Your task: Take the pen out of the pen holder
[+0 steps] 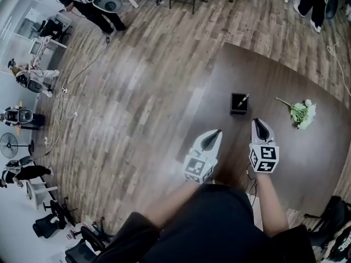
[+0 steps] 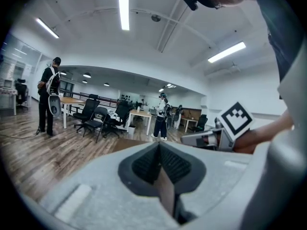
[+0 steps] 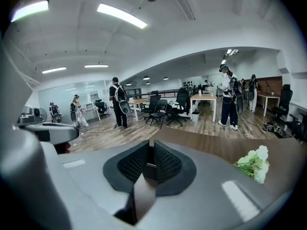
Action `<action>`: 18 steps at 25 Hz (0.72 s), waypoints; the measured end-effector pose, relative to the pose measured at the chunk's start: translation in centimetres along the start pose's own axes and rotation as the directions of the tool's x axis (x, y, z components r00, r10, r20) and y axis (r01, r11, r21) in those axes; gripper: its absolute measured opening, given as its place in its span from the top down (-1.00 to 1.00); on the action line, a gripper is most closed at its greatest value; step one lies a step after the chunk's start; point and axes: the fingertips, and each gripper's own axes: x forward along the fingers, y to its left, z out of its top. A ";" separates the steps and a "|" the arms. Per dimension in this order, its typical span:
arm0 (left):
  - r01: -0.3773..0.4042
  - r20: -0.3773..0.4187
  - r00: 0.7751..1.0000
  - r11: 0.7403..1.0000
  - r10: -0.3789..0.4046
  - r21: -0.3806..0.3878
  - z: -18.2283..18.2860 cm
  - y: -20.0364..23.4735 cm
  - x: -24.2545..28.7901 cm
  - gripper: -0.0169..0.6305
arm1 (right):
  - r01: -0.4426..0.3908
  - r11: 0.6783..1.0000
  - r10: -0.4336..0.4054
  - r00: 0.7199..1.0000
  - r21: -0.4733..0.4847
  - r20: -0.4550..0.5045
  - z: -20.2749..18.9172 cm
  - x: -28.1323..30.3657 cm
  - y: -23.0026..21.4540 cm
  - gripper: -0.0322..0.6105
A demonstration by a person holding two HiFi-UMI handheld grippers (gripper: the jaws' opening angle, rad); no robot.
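Observation:
A black square pen holder (image 1: 239,103) stands on the dark brown table (image 1: 274,70), with a pen (image 1: 242,99) leaning inside it. My right gripper (image 1: 255,120) points at the holder from just in front, a short gap short of it. Its jaws (image 3: 149,145) are parted by a narrow slit, with nothing between them. My left gripper (image 1: 218,131) hovers lower left of the holder, over the table's near edge. Its pads (image 2: 159,144) meet and hold nothing. Both gripper views miss the holder, which is hidden behind the jaw bodies.
A bunch of pale green artificial flowers (image 1: 301,113) lies on the table to the right of the holder, also in the right gripper view (image 3: 254,163). Wooden floor (image 1: 137,92) spreads to the left. People and office chairs (image 2: 96,116) stand far off.

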 end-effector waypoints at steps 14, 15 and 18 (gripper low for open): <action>-0.051 -0.010 0.999 0.996 0.050 -0.077 -2.3 4.3 1.3 0.94 | -0.019 0.999 0.026 0.988 0.046 -0.152 -4.5 14.9 -4.2 0.54; -0.057 -0.012 0.998 0.995 0.056 -0.084 -2.3 4.5 1.2 0.94 | -0.020 0.999 0.027 0.986 0.042 -0.162 -4.5 15.7 -4.3 0.53; -0.070 -0.019 0.997 0.993 0.068 -0.098 -2.4 4.9 1.0 0.94 | -0.015 1.000 0.017 0.982 0.014 -0.189 -4.3 17.4 -4.7 0.52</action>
